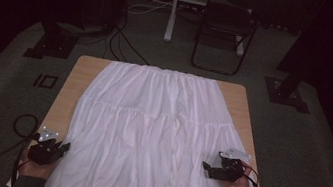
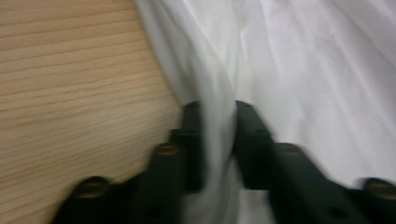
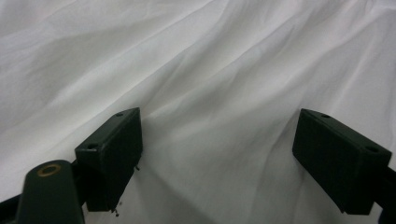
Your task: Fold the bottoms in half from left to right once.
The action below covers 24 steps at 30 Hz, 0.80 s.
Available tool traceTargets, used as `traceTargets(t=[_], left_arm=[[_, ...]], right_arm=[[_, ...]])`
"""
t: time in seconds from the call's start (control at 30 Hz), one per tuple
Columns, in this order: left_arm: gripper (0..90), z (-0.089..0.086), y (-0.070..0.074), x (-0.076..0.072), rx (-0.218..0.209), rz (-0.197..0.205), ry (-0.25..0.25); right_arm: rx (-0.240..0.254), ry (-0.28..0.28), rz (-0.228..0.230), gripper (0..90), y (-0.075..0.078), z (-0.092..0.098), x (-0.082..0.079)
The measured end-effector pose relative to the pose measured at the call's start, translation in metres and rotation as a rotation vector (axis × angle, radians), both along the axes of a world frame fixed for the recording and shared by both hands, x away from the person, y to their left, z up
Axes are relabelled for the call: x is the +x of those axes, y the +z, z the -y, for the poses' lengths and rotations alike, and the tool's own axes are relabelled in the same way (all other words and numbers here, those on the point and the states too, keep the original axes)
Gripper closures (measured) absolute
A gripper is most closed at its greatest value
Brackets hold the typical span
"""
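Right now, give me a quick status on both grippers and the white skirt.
Left gripper shut on a fold at the white skirt's edge. Right gripper open, jaws wide over the cloth, nothing pinched. Skirt spread flat on the wooden table. Nothing in the way.

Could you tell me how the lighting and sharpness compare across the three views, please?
High view: dim, dark surroundings, the white skirt is the brightest area. Left gripper view: motion-blurred, the fingers and the fold of cloth between them look smeared. Right gripper view: evenly lit, fairly sharp, soft shadows in the folds between the open fingers.
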<state>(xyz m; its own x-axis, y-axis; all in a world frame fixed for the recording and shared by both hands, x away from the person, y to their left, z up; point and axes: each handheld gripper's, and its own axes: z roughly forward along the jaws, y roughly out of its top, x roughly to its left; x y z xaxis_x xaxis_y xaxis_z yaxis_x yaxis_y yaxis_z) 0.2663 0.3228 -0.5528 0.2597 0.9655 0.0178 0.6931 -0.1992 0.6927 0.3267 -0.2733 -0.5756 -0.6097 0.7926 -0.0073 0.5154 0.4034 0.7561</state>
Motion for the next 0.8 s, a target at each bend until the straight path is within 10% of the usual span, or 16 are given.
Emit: traceTargets(t=[0.07, 0.37, 0.5, 0.8], left_arm=[[85.2, -0.004, 0.003, 0.0, 0.122, 0.013, 0.092], [86.4, -0.051, 0.023, 0.012, 0.237, 0.062, 0.351], [86.5, -0.079, 0.031, 0.023, 0.372, 0.057, 0.541], [86.1, -0.055, 0.052, 0.008, 0.312, 0.159, 0.416]], right_arm=[[0.0, -0.001, 0.0, 15.3, 0.0, 0.0, 0.0], [0.004, -0.001, 0.005, 19.1, 0.003, 0.0, -0.004], [0.023, -0.019, 0.067, 20.9, 0.019, 0.007, -0.013], [-0.01, -0.067, 0.074, 22.9, 0.018, 0.022, -0.027]])
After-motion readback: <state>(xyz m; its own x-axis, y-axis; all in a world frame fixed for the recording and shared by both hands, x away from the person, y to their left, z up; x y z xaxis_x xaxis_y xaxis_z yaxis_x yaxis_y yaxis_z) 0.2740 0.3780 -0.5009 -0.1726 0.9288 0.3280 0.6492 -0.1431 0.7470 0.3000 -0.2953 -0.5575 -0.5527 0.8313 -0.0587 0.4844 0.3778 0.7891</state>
